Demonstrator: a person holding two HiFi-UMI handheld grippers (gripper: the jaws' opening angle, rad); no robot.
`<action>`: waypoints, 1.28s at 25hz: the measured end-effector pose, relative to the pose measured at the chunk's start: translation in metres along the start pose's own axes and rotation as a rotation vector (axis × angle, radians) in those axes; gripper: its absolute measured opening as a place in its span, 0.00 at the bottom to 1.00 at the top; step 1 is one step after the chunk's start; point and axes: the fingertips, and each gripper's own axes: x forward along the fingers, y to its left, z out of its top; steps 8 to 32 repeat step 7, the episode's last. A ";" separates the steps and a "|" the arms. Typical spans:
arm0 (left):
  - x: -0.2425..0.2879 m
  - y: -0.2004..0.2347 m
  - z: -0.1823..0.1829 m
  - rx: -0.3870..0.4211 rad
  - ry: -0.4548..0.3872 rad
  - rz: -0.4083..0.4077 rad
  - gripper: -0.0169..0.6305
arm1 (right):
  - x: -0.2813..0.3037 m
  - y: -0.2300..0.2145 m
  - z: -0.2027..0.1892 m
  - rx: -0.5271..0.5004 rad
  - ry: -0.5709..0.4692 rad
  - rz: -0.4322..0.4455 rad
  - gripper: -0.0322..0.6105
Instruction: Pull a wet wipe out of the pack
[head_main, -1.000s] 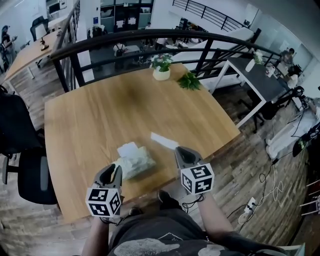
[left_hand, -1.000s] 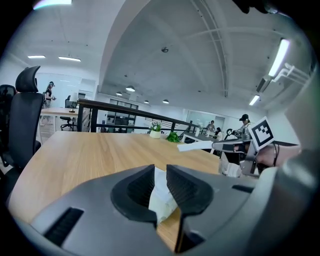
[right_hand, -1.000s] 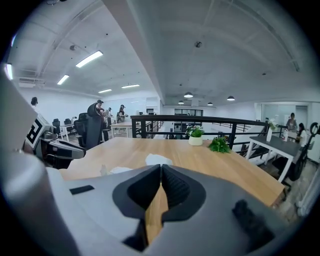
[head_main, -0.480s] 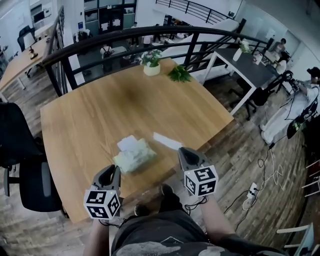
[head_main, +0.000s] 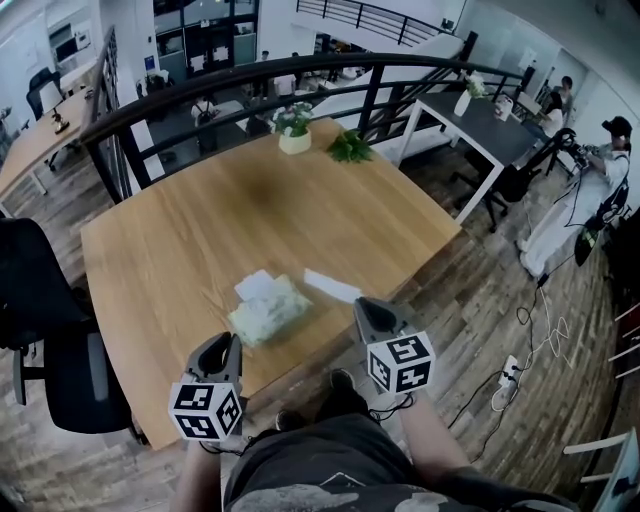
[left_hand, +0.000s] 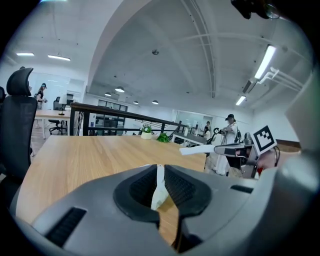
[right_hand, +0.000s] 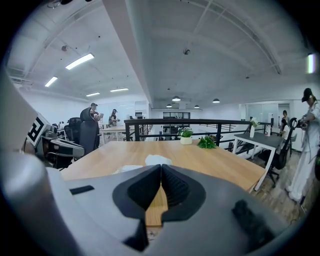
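Observation:
A pale green wet wipe pack (head_main: 268, 310) lies near the front of the wooden table (head_main: 200, 220), with a white flap (head_main: 257, 284) raised at its far end. My left gripper (head_main: 229, 341) is at the pack's near left corner. Its jaws have just been closing, and a thin white edge (left_hand: 158, 187) is pinched between the pads (left_hand: 159, 167). To the right of the pack, my right gripper (head_main: 362, 302) is shut on a flat white wipe (head_main: 331, 286) that sticks out towards the pack. That gripper (left_hand: 225, 149) and the wipe (left_hand: 194, 149) also show in the left gripper view. In the right gripper view the jaws (right_hand: 161, 166) stand together.
A potted plant (head_main: 293, 130) and a green sprig (head_main: 350, 148) stand at the table's far edge, with a black railing (head_main: 250, 85) behind. A black office chair (head_main: 50, 330) is at the left. Another table (head_main: 490, 120), people and floor cables (head_main: 510, 385) are at the right.
Both grippers have drawn back a little towards me, and the head view has shifted. The white wipe stays in the right gripper, and the pack stays by the left gripper's tip.

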 end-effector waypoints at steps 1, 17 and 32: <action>0.000 0.001 0.000 -0.004 -0.001 0.000 0.11 | 0.001 0.001 0.000 -0.006 0.004 0.003 0.10; 0.004 0.004 0.001 -0.004 0.002 -0.002 0.11 | 0.009 0.005 0.005 -0.031 0.013 0.010 0.10; 0.004 0.004 0.001 -0.004 0.002 -0.002 0.11 | 0.009 0.005 0.005 -0.031 0.013 0.010 0.10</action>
